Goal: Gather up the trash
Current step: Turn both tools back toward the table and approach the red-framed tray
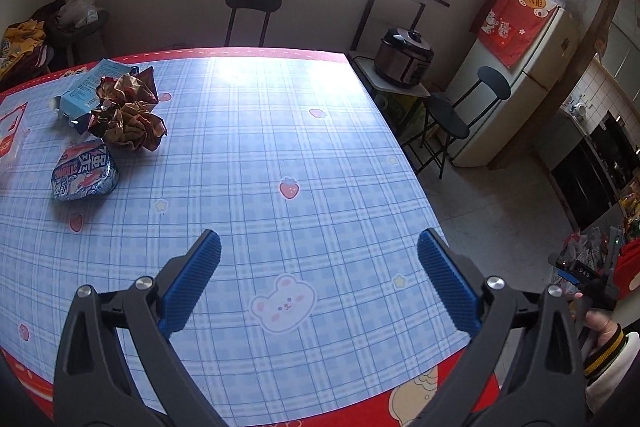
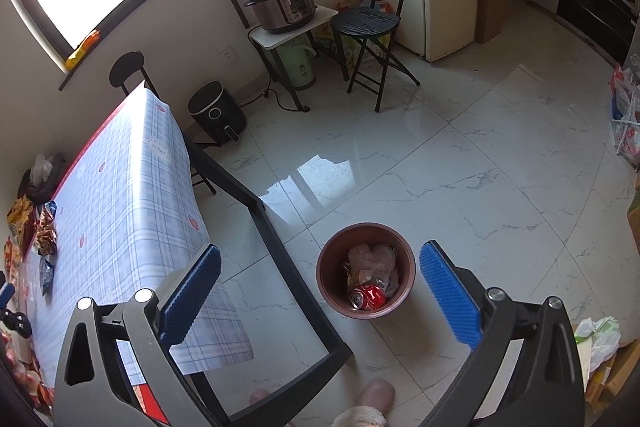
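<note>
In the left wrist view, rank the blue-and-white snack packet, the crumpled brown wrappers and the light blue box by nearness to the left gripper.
From the left gripper, open over the table:
1. Blue-and-white snack packet, ahead to the left.
2. Crumpled brown wrappers, just beyond it.
3. Light blue box, behind the wrappers, near the far left edge.

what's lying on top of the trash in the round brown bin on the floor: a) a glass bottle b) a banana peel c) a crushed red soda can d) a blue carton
C: the right wrist view shows a crushed red soda can on top of crumpled wrappers inside the round brown bin, below the open right claw.
</note>
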The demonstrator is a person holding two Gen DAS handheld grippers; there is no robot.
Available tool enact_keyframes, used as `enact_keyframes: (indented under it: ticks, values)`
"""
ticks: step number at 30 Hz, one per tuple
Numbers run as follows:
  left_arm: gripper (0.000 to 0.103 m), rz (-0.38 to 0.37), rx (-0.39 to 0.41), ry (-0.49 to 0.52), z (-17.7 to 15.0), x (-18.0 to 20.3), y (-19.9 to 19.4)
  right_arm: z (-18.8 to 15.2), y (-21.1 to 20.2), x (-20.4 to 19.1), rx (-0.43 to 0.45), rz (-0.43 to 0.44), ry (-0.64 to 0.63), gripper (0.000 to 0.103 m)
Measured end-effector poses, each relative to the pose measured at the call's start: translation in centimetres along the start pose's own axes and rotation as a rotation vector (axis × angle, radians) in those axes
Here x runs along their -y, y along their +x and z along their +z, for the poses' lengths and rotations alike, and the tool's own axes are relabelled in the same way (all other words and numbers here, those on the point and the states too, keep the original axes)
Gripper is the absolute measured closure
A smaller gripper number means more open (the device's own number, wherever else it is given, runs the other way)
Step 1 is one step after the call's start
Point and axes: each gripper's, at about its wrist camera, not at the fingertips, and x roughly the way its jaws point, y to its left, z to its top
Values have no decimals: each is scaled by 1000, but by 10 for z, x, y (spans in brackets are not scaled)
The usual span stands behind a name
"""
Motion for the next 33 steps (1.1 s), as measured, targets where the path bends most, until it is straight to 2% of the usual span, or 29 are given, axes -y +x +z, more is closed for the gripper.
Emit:
enact_keyframes:
  ticks: [9, 18, 25, 33]
  values:
    - [6, 10, 11, -27, -1, -24, -16, -23, -23, -22, 13, -29, -13, 5]
    - [6, 44, 39, -126, -14, -90, -43, -31, -29, -68, -1, -28, -60, 5]
    - [6, 39, 61, -248, -37, -166, -67, -40, -21, -141, -26, -2, -154, 5]
    - [6, 115, 72, -395, -68, -270, -94, -58, -5, -253, -57, 59, -286, 5]
